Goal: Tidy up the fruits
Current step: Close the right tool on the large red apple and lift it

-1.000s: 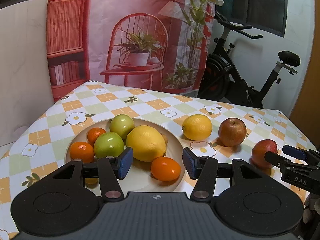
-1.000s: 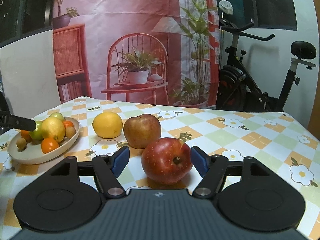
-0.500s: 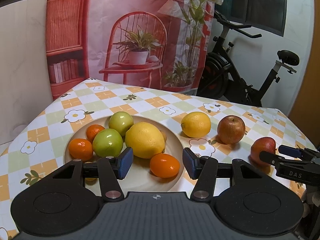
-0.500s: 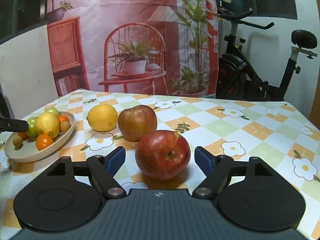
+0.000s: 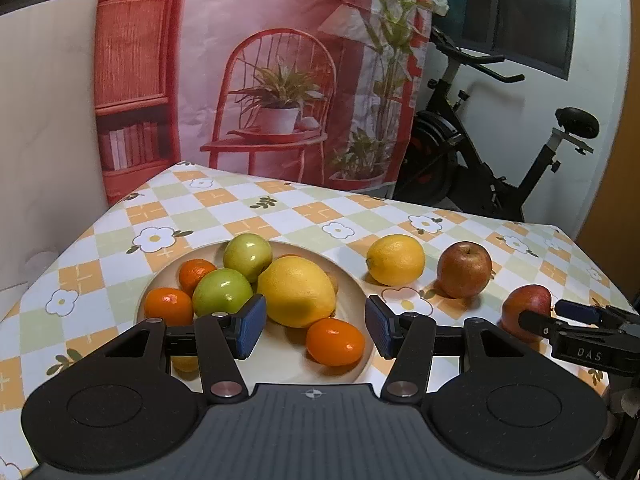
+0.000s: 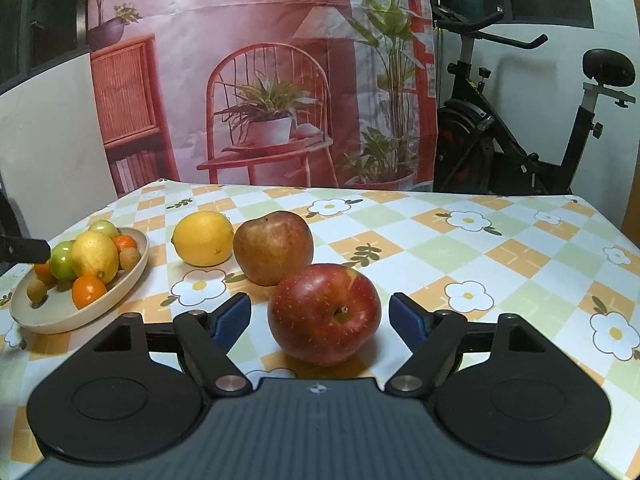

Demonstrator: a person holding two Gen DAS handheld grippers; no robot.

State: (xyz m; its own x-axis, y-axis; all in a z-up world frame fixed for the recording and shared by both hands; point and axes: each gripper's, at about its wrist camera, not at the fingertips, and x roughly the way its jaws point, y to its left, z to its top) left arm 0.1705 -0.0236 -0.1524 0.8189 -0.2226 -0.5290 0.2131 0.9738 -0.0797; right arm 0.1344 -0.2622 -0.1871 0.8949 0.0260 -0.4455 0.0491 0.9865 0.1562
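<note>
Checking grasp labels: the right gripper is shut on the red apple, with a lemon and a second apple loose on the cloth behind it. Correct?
Not quite. In the right wrist view the right gripper stands open around the red apple, pads clear. The lemon and second apple do lie behind.

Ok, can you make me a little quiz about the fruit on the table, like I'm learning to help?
1. How many fruits lie on the tablecloth, outside the plate?
2. True or false: the right hand-held gripper is squeezing the red apple.
3. Which fruit sits nearest the plate: A) the red apple, B) the lemon, C) the brownish apple?

Key:
1. Three: the lemon, the brownish apple and the red apple.
2. False. The apple sits between its pads, with a gap on each side; the jaws have just been opening.
3. B.
</note>
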